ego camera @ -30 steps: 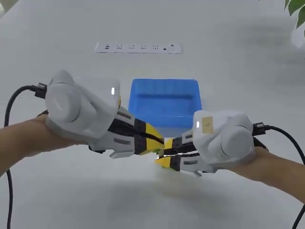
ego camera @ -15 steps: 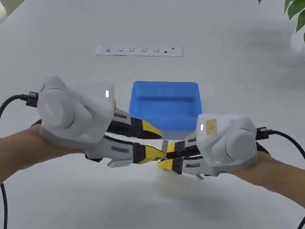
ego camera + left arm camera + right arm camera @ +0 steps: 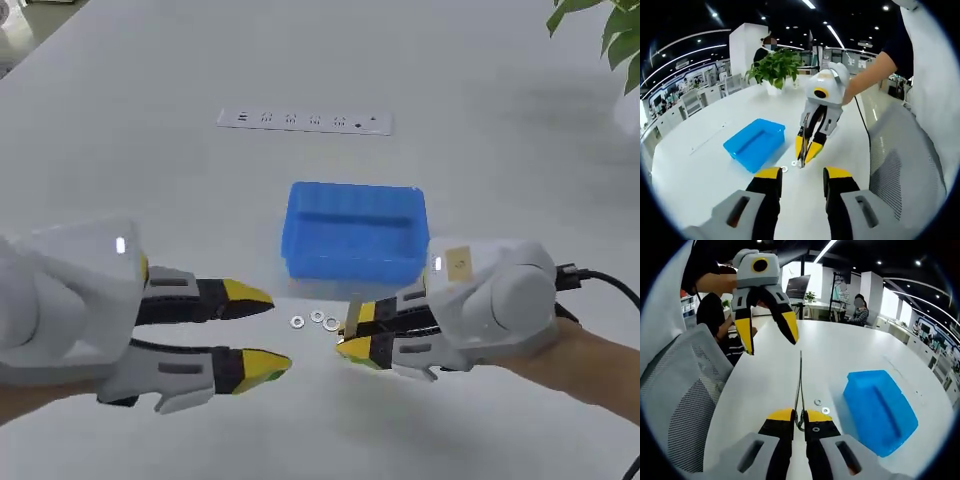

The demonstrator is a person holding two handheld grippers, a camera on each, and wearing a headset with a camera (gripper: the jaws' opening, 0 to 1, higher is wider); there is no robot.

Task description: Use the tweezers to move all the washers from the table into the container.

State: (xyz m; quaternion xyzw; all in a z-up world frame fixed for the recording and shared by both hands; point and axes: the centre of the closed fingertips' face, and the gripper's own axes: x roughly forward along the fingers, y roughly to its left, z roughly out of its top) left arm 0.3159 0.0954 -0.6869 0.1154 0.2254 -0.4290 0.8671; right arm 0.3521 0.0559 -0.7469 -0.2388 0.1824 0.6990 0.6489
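Surface: white table (image 3: 480,130).
Right gripper (image 3: 352,332): jaws narrow, clamped on tweezers (image 3: 800,382).
Left gripper (image 3: 278,330): jaws wide, empty.
Washers (image 3: 317,317): three on the table, near blue container (image 3: 355,190).
Risk: thin tweezers could twist in the jaws and drop a washer.

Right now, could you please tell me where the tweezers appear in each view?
Head view: tweezers low centre, clamped in the right gripper beside the washers.
Left gripper view: tweezers at centre, tips downward.
Right gripper view: tweezers at centre, rising from the jaws.
Shared landmark: the blue container.
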